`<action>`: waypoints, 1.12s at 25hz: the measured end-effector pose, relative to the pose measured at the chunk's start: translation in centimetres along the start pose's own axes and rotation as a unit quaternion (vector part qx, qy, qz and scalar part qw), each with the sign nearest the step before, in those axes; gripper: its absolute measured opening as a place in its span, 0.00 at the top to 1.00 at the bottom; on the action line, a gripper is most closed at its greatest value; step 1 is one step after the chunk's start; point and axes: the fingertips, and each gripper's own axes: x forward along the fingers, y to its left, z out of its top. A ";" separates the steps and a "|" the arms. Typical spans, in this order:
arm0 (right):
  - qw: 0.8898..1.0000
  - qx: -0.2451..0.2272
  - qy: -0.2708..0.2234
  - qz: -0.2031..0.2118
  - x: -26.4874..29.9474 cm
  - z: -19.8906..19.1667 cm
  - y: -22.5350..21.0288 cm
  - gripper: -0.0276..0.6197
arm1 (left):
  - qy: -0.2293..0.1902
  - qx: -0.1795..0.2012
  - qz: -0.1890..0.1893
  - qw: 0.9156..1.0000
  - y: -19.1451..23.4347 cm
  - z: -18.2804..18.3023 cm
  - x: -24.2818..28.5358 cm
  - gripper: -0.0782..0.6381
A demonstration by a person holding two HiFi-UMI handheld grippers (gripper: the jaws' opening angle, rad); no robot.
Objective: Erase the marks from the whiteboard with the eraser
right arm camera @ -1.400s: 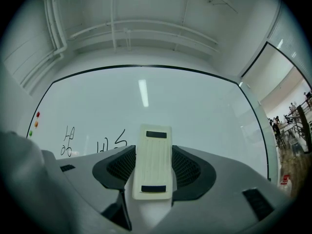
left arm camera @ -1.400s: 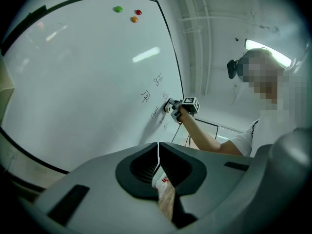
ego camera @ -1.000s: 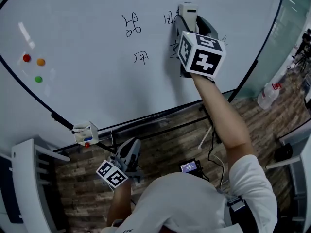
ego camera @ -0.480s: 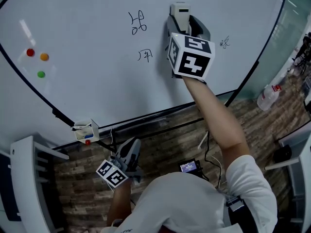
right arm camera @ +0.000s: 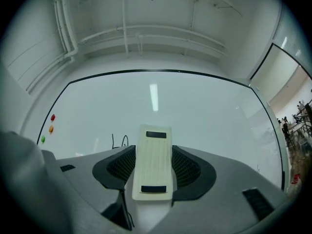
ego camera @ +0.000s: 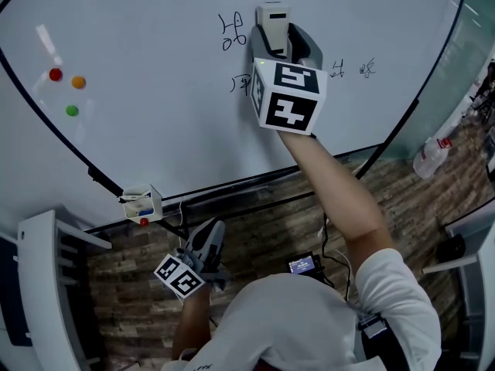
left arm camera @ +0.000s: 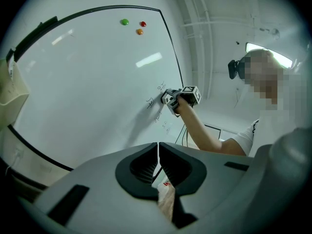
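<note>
**A:** Biggest thing first: the whiteboard fills the head view. The right gripper is up at it, jaws clamped on the eraser.

**B:** Solid hold, too. In the right gripper view the eraser stands straight between the jaws, with its long face toward the board.

**A:** And the left gripper?

**B:** Hanging low by the person's side, jaws pressed together on nothing. It has no part in this.

**A:** So it's all about the wipe. What makes a good stroke here?

**B:** I'd say flat face on the board, even pressure and overlapping passes, so no ink streaks are left at the edges. Tilt it and only a corner cleans.

**A:** Where's the ink relative to the eraser?

**B:** The nearest mark is just left of the eraser, almost touching it. Another sits lower left, partly behind the gripper's cube. Two small marks lie off to the right, apart from it.

**A:** So a sweep left looks like the natural call?

**B:** That's my guess. The right-hand pair needs its own pass.
</note>
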 end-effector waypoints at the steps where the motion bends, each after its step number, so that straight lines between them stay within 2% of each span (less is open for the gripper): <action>1: 1.000 -0.002 0.000 0.004 0.0 0.0 0.6 0.58 | -0.001 0.000 0.001 1.000 0.1 0.1 -0.1 0.88; 10: 0.998 -0.007 0.000 0.056 -0.4 0.2 7.7 0.58 | -0.014 0.005 0.008 1.000 0.1 0.6 -1.0 0.88; 16: 0.999 -0.009 -0.012 0.047 -0.3 0.2 8.5 0.58 | -0.020 0.005 0.020 1.000 0.6 0.7 -1.8 0.88; 20: 0.998 -0.011 -0.018 0.065 -0.5 0.2 9.5 0.58 | -0.018 0.005 0.023 1.000 0.3 0.4 -1.7 0.88; 23: 0.994 -0.015 -0.016 0.108 -0.8 -0.1 11.8 0.58 | -0.017 0.005 0.027 0.999 0.1 0.3 -1.6 0.88; 26: 0.982 0.001 -0.011 0.187 -1.7 -0.4 14.9 0.58 | -0.015 0.006 0.031 0.999 -0.1 0.2 -1.5 0.88; 28: 0.975 0.010 -0.016 0.219 -2.9 -0.4 16.2 0.58 | -0.015 0.008 0.035 0.999 -0.2 0.3 -1.6 0.88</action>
